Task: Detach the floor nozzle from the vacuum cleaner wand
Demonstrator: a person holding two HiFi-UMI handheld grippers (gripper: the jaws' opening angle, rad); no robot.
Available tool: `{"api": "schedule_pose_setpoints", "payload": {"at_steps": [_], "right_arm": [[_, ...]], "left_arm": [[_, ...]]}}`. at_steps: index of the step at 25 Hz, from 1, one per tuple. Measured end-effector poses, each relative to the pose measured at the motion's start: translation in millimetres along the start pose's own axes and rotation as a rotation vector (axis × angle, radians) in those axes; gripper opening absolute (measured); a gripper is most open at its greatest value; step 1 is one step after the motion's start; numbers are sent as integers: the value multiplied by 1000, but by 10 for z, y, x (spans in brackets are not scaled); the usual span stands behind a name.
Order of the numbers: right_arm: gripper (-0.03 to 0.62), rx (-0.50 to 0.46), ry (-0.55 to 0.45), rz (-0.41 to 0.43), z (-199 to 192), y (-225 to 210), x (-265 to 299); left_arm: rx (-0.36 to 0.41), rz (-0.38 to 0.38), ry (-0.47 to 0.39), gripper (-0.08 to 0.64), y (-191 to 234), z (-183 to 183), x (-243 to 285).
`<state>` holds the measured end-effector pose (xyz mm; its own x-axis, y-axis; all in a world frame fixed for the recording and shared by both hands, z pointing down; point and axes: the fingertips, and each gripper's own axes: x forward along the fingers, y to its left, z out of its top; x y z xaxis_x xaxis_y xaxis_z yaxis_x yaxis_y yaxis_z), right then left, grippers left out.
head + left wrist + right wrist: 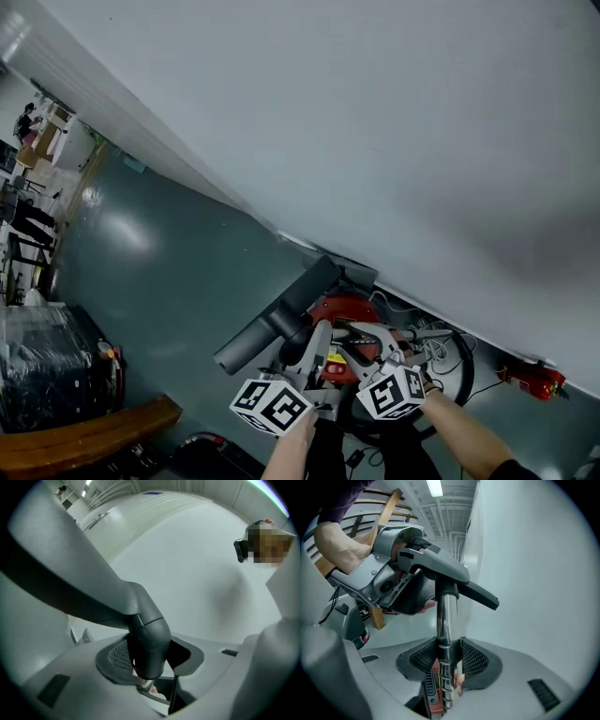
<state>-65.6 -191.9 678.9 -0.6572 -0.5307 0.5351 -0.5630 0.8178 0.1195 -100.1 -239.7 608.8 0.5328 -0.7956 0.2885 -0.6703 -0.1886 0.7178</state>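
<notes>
The dark grey floor nozzle (pixel 281 317) is lifted off the floor, in front of the red vacuum body (pixel 345 309). In the left gripper view its broad grey underside (pixel 70 559) fills the upper left. Its dark elbow neck (pixel 147 644) sits between the pads of my left gripper (pixel 149 657), which is shut on it. My right gripper (pixel 443 660) is shut on the chrome wand (pixel 446 616) just below the nozzle joint (pixel 440 571). The right gripper view also has my left gripper (pixel 415 581) clamped at the neck. Both marker cubes (pixel 272 405) show low in the head view.
A white wall (pixel 394 112) runs diagonally behind the vacuum. A coiled cable (pixel 445 352) and a small red object (pixel 534 380) lie by its foot. A wooden bench (pixel 84 436) and a black wrapped bundle (pixel 47 366) stand at lower left on the grey-green floor (pixel 169 253).
</notes>
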Motion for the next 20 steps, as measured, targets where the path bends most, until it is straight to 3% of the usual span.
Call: {"api": "schedule_pose_setpoints", "payload": {"at_steps": [1, 4, 6, 11, 12, 15, 16, 17, 19, 20], "right_arm": [[162, -1, 2, 1, 3, 3, 9], [161, -2, 0, 10, -17, 45, 30], [162, -2, 2, 8, -13, 50, 23], [163, 11, 6, 16, -3, 65, 62], [163, 10, 8, 21, 6, 75, 72], [163, 0, 3, 21, -10, 112, 85], [163, -3, -3, 16, -28, 113, 86], [163, -3, -5, 14, -36, 105, 87], [163, 1, -5, 19, -33, 75, 85], [161, -1, -7, 18, -37, 53, 88]], "left_arm": [[7, 0, 0, 166, 2, 8, -3], [173, 31, 26, 164, -28, 4, -22], [224, 36, 37, 164, -46, -4, -22], [6, 11, -45, 164, 75, 49, -73], [38, 22, -45, 164, 75, 59, -83], [272, 63, 2, 164, -7, 44, -87], [270, 57, 4, 164, -11, 41, -83], [196, 42, -16, 164, 22, 62, -88], [-56, 14, -120, 164, 181, 232, -153], [-126, 14, -165, 164, 252, 351, -191]]}}
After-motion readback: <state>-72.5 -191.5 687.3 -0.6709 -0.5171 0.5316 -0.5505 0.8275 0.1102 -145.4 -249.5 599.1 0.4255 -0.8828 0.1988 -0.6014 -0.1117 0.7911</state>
